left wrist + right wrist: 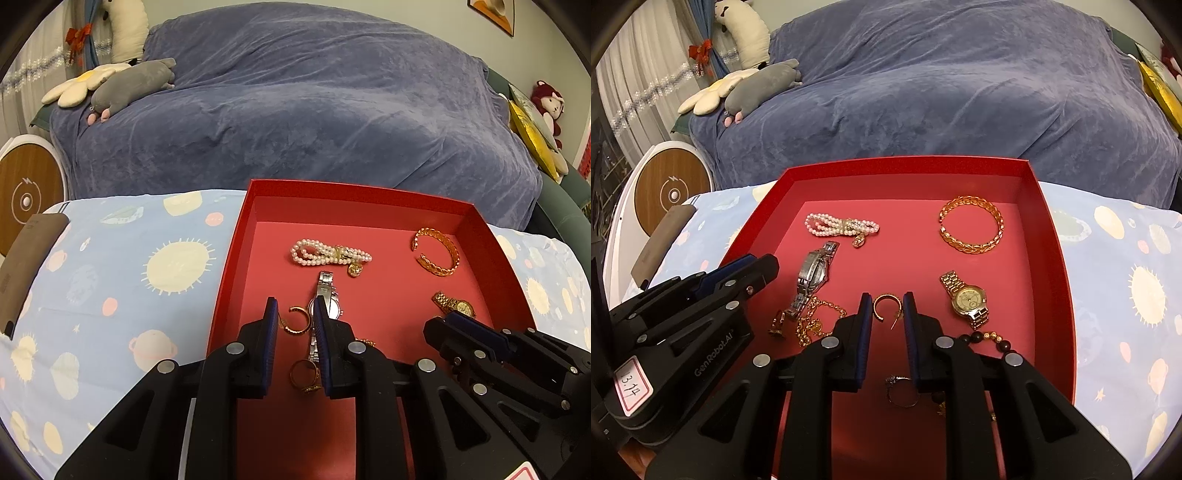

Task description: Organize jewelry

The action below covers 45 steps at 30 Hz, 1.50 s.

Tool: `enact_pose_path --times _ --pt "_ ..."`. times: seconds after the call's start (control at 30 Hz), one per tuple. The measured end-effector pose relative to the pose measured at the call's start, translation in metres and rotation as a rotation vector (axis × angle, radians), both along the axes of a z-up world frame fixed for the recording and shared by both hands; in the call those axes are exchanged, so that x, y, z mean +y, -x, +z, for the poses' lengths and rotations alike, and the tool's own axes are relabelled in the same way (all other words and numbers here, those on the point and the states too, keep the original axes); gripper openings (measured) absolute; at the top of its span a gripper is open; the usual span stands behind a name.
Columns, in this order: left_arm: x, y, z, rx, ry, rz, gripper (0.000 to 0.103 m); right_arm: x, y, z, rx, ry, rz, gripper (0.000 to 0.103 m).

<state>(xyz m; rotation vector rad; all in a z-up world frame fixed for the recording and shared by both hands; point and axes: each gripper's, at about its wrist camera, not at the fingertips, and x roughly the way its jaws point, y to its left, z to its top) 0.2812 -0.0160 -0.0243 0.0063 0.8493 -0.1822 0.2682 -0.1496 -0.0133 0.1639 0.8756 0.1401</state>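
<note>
Red tray [1049, 236] on space-print cloth [122, 280], blue sofa [295, 110] beyond both jaws, which gape narrowly, empty.

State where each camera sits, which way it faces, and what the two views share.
Left wrist: on the left gripper, facing forward into the red tray; the right gripper shows at lower right.
Right wrist: on the right gripper, same heading; the left gripper shows at left.
Shared: tray, pearl bracelet, gold cuff, blue-covered sofa.
</note>
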Motion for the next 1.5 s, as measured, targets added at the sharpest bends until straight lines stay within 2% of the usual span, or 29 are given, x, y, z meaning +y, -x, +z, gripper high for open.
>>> enact_pose_path --times 0.03,0.1,0.13,0.2,0.23,0.43,0.53,0.67,0.77,0.87,1.03,1.2,1.4,1.43,1.5 --pt "0.001 0.000 0.000 0.004 0.000 0.004 0.022 0.000 0.000 0.000 0.002 -0.001 -0.006 0.018" --pt "0.002 0.001 0.001 0.006 -0.007 0.020 0.042 -0.001 0.001 0.002 0.000 -0.009 -0.014 0.025" --pt "0.003 0.001 0.003 0.003 0.003 0.017 0.044 0.000 0.003 0.004 -0.006 -0.007 -0.019 0.029" --pt "0.005 0.003 0.006 -0.008 -0.009 0.033 0.058 -0.002 0.006 0.008 -0.019 -0.001 -0.026 0.031" --pt "0.006 0.004 0.008 -0.007 0.003 0.027 0.059 -0.003 0.007 0.010 -0.022 -0.004 -0.028 0.031" --pt "0.014 0.018 0.024 -0.032 0.003 0.036 0.060 -0.014 0.029 0.032 -0.057 -0.007 -0.037 0.035" --pt "0.019 0.030 0.032 -0.041 0.004 0.051 0.060 -0.019 0.045 0.039 -0.067 -0.004 -0.053 0.042" --pt "0.024 0.051 0.035 -0.027 0.045 0.071 0.060 -0.023 0.075 0.041 -0.060 0.004 -0.050 0.046" --pt "0.023 0.075 0.032 -0.027 0.032 0.058 0.060 -0.026 0.100 0.035 -0.040 0.034 -0.047 0.054" --pt "0.024 0.098 0.026 -0.019 0.001 0.066 0.060 -0.028 0.122 0.029 -0.039 0.062 -0.048 0.055" --pt "0.029 0.125 0.027 0.000 0.059 0.091 0.060 -0.029 0.146 0.020 -0.006 0.071 -0.054 0.055" --pt "0.023 0.150 0.026 -0.016 0.039 0.082 0.060 -0.026 0.165 0.014 0.007 0.052 -0.050 0.056" --pt "0.013 0.151 0.017 0.006 0.016 0.044 0.060 -0.015 0.172 0.014 -0.023 0.094 -0.034 0.058" --pt "0.013 0.149 0.016 0.008 0.009 0.042 0.062 -0.014 0.173 0.014 -0.033 0.103 -0.033 0.063" --pt "0.012 0.148 0.013 0.013 -0.005 0.046 0.074 -0.012 0.174 0.015 -0.052 0.129 -0.037 0.070"
